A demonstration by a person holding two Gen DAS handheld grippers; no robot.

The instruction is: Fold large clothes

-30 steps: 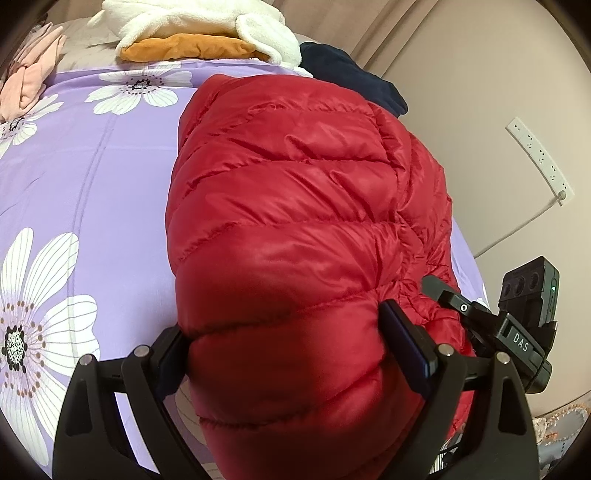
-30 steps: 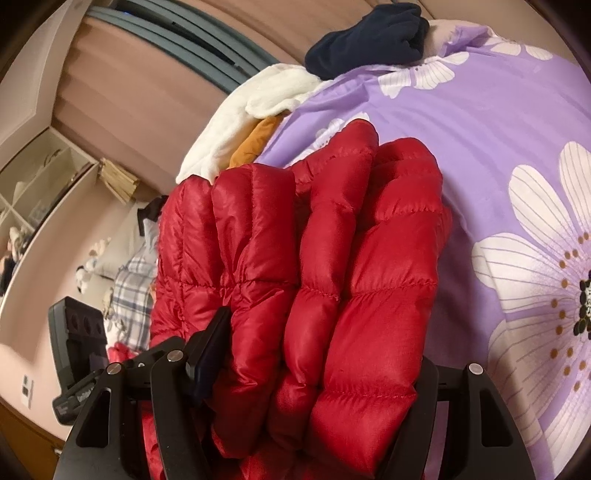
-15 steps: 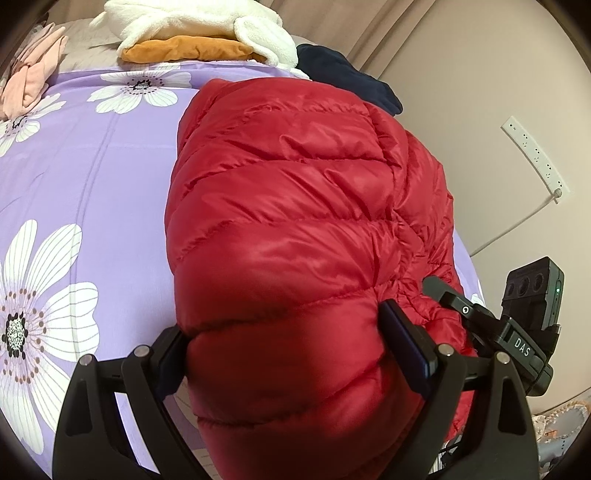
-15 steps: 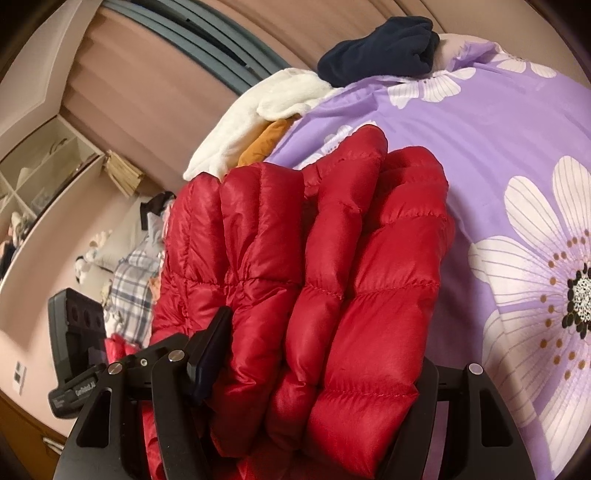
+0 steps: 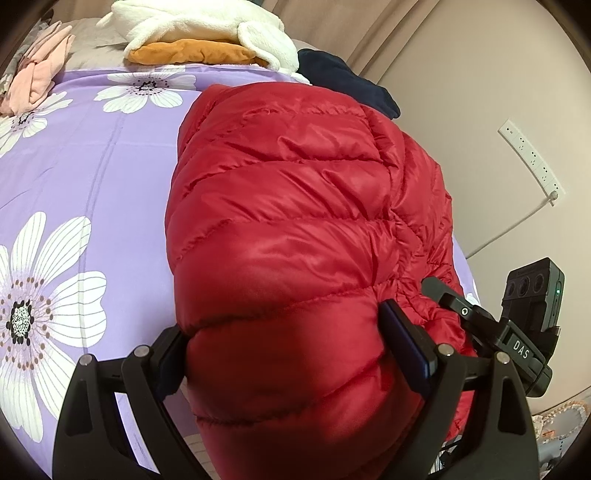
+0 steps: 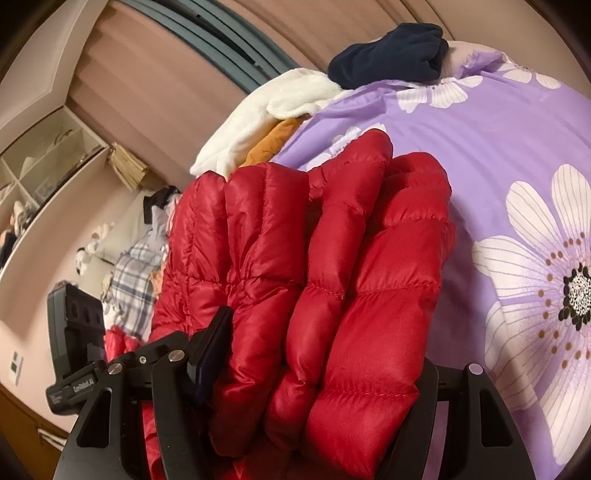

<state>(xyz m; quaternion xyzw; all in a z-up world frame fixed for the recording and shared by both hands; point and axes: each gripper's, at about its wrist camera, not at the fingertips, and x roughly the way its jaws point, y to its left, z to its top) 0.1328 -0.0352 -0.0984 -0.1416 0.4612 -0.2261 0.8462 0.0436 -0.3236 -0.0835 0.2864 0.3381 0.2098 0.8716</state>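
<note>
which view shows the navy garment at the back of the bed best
The right wrist view: there the navy garment sits bunched in full outline on the far end of the purple floral bedspread. In the left wrist view the navy garment is partly hidden behind the red puffer jacket and the white fleece.

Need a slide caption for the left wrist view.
Left gripper jaws clamp a folded red quilted down jacket over a purple floral bedsheet.
</note>
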